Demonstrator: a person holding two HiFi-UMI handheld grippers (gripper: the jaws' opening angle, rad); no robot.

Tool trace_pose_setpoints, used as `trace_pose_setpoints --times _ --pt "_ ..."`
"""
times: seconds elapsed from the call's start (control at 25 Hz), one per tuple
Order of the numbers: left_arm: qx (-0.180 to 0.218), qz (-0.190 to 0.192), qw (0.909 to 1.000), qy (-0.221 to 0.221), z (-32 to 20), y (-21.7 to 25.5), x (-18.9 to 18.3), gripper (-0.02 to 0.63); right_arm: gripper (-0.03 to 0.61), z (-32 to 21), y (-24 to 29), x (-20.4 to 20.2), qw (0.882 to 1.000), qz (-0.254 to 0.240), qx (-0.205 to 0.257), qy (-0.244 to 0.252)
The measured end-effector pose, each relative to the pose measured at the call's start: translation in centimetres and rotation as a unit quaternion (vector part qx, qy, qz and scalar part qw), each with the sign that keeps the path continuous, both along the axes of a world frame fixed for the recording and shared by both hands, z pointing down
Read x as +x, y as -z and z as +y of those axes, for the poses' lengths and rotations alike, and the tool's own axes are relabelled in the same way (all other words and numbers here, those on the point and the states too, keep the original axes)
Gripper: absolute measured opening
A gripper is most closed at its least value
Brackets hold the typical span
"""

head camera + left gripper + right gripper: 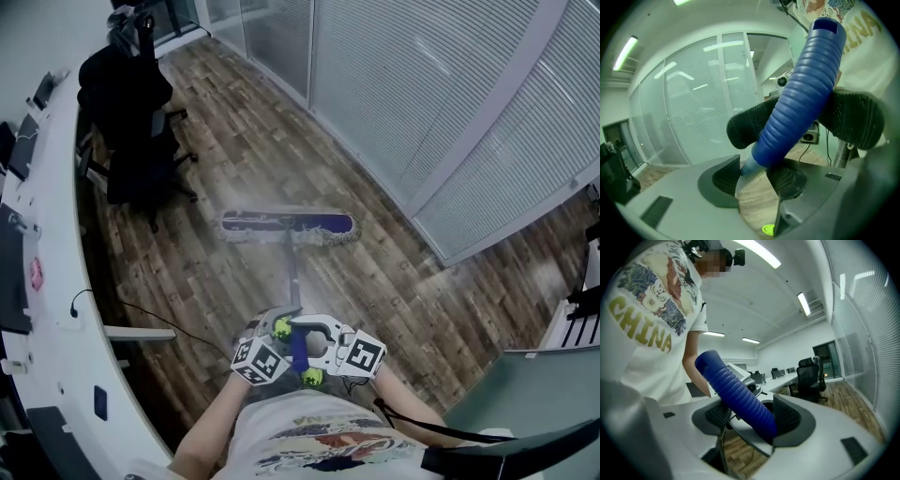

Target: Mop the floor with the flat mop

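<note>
Head view: mop handle (298,354) clamped in left gripper (286,349), right gripper (310,349).

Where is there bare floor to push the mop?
Bare wood-plank floor lies between the black office chairs and the blind-covered glass wall, beyond the purple flat mop head. Crowded beside the curved white desk: chairs, black cable.
</note>
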State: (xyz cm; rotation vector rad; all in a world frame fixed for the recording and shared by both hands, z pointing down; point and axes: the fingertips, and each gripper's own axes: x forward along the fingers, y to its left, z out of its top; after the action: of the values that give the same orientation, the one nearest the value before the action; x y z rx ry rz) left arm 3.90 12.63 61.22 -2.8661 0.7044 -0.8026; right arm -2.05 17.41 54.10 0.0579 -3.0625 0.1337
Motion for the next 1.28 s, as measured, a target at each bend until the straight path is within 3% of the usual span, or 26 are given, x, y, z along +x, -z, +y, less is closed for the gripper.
trace_pose_setpoints --times 0.24,0.52,0.72,0.84,1.08,1.28 --pt "0.009 0.026 0.9996 0.010 -5.2 1.8 -1.9 0.152 0.256 -5.3 2.0 -1.9 1.000 -0.024 0.005 -0.011" --pt "-0.011 0.007 0.9999 -0.003 -11.2 0.4 -6.0 0.150 0.256 -11.4 0.4 -6.3 1.000 0.009 0.003 -0.011" --pt "-0.012 0.001 0.9999 -0.011 -16.6 0.6 -8.4 0.150 0.256 -16.9 0.9 -8.8 1.000 -0.012 -0.007 -0.027" --pt "-0.014 0.000 0.9998 -0.012 -19.4 0.5 -8.7 0.150 0.256 -19.7 0.8 -9.1 0.999 -0.013 -0.017 -0.031" --pt "-0.011 -0.002 0.9999 -0.005 -25.6 0.3 -8.5 0.150 0.256 -25.9 0.7 -8.8 1.000 -0.019 0.013 -0.016" --pt "-0.013 -0.008 0.9999 0.003 -34.1 0.0 -8.5 0.150 0.256 -34.3 0.3 -8.7 1.000 -0.024 -0.009 -0.014"
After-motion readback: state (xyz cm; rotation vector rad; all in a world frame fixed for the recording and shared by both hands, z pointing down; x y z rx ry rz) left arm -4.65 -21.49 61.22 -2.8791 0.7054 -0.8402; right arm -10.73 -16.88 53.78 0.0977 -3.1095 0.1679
